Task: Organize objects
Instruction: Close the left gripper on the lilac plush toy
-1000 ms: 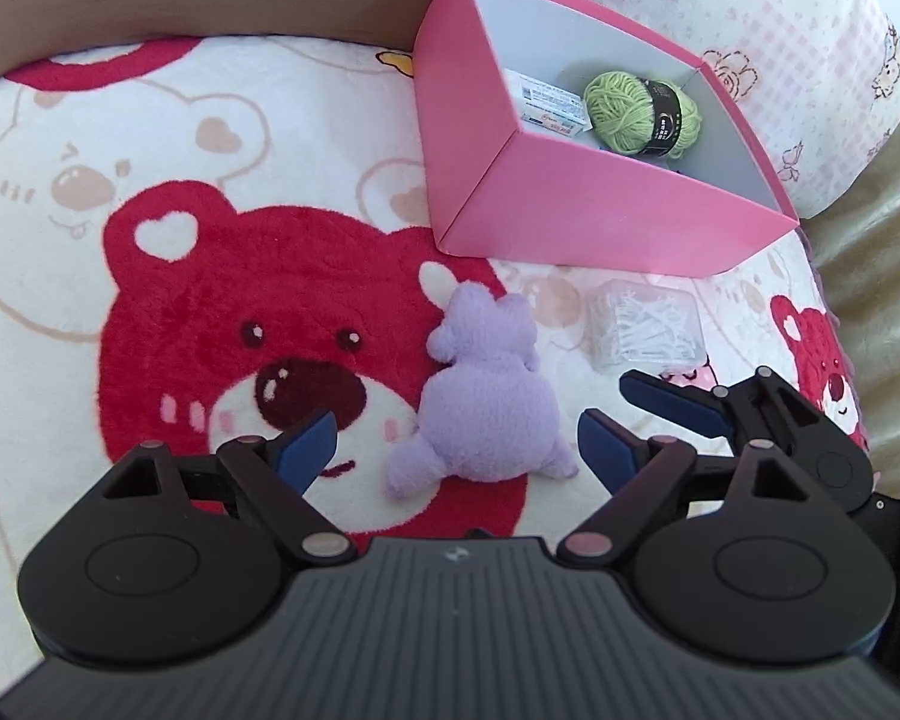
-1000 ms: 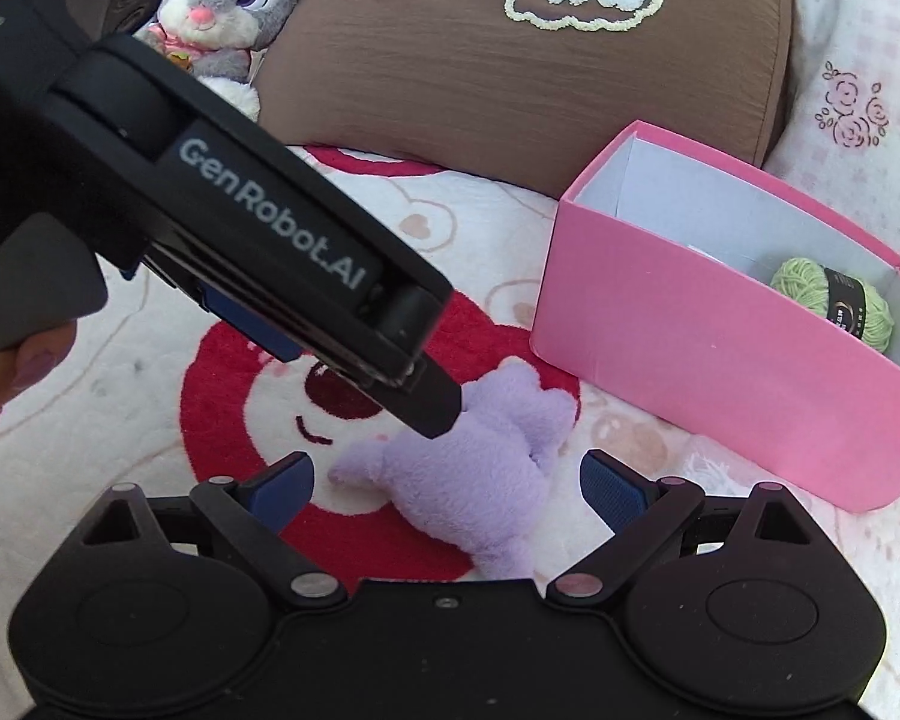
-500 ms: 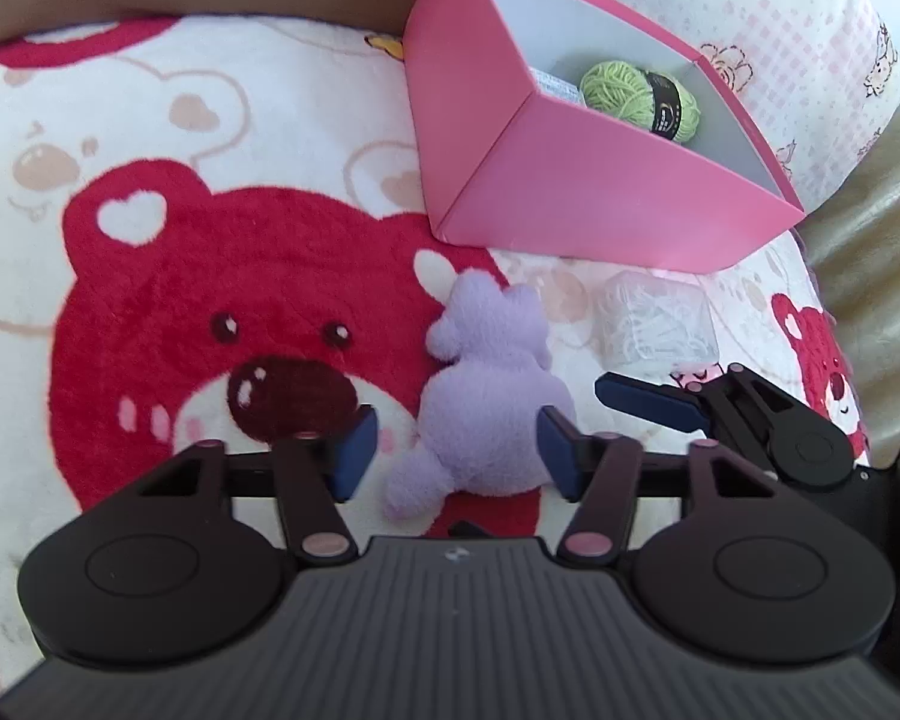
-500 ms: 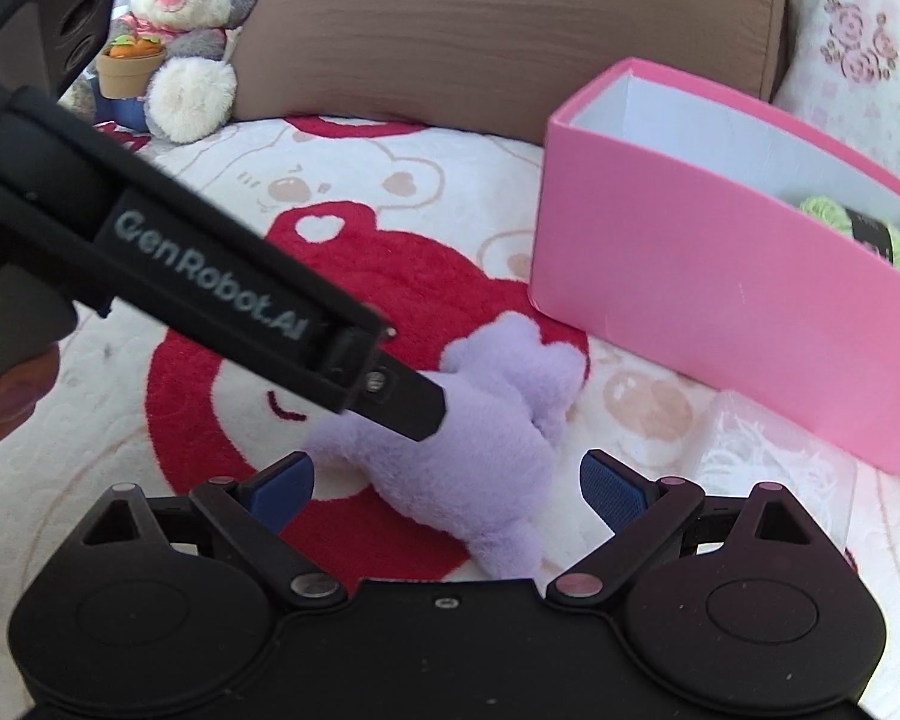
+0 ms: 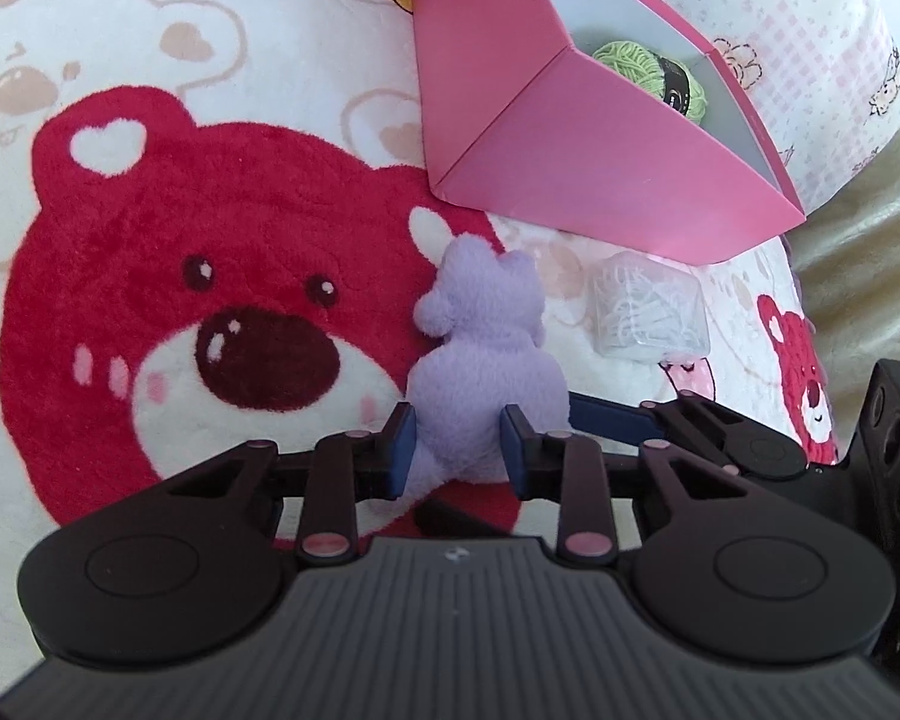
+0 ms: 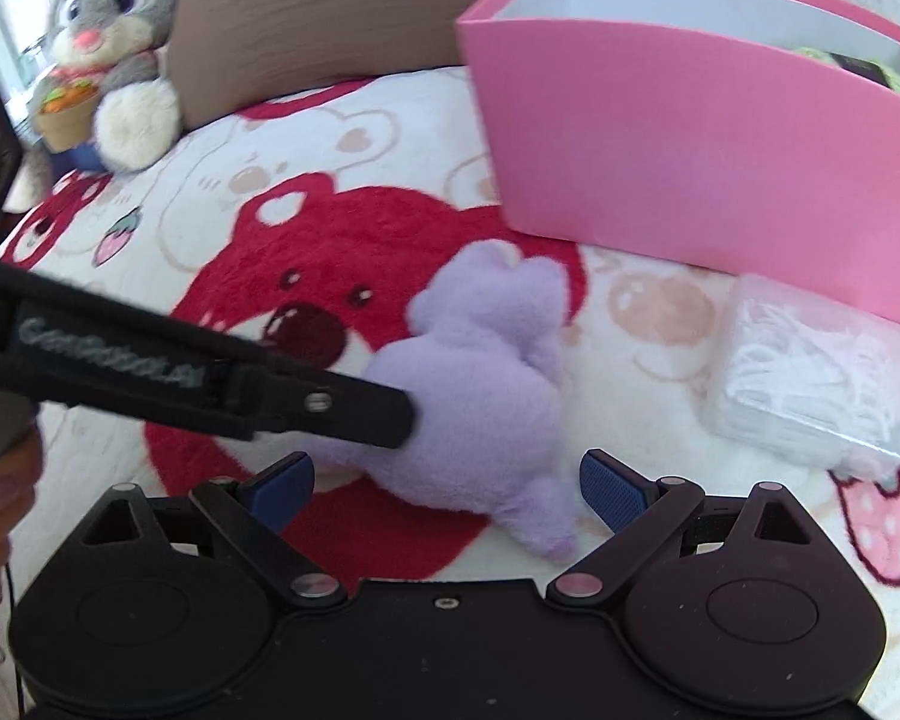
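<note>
Left wrist view: the left gripper (image 5: 459, 444) has just been closing its jaws, and its 2 blue pads now press into the near end of the purple plush toy (image 5: 486, 354), pinching it. The toy lies on the bear-print blanket (image 5: 150, 276), at the right edge of the big red bear face. Beyond it stands the pink box (image 5: 582, 162), open at the top, with a green yarn ball (image 5: 660, 75) inside. A clear plastic case of white picks (image 5: 651, 312) sits on the blanket just right of the toy and near the box's front wall. The right gripper's blue finger (image 5: 606, 417) reaches in from the right, close behind the toy.

Right wrist view: the right gripper (image 6: 447, 489) has its jaws spread wide, with the toy's (image 6: 486, 384) lower end between them; neither pad touches it. The left gripper's black arm (image 6: 222, 387) comes in from the left with its tip sunk into the toy. The pink box (image 6: 690, 144) stands behind, the clear case (image 6: 810, 384) to the right. A grey rabbit plush (image 6: 108, 42) leans on a brown pillow (image 6: 330, 12) at the far edge.
</note>
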`<state>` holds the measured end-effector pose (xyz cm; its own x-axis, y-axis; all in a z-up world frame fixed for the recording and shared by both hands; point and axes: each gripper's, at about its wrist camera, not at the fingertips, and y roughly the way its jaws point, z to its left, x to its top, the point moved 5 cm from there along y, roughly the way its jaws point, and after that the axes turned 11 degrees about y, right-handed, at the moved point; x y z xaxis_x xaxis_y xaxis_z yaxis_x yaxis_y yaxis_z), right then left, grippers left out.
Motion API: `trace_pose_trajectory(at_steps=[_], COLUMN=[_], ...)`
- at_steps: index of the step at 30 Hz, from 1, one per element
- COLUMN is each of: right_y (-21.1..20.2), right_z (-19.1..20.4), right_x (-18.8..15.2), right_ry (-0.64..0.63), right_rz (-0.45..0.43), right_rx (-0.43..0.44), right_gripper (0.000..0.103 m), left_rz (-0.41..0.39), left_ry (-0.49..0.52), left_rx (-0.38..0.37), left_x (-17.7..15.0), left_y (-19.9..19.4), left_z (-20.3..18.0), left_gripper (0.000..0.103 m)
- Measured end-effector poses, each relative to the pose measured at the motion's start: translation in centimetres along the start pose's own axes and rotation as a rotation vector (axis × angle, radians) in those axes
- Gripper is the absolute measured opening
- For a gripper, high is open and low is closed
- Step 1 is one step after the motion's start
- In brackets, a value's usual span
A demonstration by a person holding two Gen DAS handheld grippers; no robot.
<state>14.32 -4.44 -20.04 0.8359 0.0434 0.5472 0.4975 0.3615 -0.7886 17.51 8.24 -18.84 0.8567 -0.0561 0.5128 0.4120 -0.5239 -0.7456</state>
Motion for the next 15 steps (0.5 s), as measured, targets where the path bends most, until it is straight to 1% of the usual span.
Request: trace_pose_trajectory(at_steps=[1, 3, 5, 7, 10, 15], right_y=[0.01, 0.39, 0.34, 0.47, 0.34, -0.18], right_z=[0.26, 0.63, 0.60, 0.51, 0.62, 0.75], right_x=[-0.03, 0.06, 0.03, 0.11, 0.15, 0.04], right_ry=[-0.020, -0.046, -0.039, -0.028, -0.046, -0.066], right_rz=[-0.004, -0.014, -0.025, -0.035, -0.044, -0.052], right_rx=[-0.007, -0.033, -0.047, -0.055, -0.065, -0.076], right_gripper=[0.091, 0.086, 0.084, 0.079, 0.075, 0.072], left_rz=[-0.001, -0.003, -0.005, -0.006, -0.010, -0.002], left_ry=[0.006, 0.013, 0.013, 0.009, 0.011, 0.028], left_rx=[0.004, 0.008, 0.010, 0.011, 0.020, 0.030], left_x=[0.02, 0.01, 0.00, -0.02, -0.10, -0.02], left_y=[0.06, 0.10, 0.11, 0.13, 0.16, 0.02], left_z=[-0.06, -0.20, -0.23, -0.24, -0.45, -0.83], left_gripper=[0.030, 0.030, 0.029, 0.029, 0.029, 0.029])
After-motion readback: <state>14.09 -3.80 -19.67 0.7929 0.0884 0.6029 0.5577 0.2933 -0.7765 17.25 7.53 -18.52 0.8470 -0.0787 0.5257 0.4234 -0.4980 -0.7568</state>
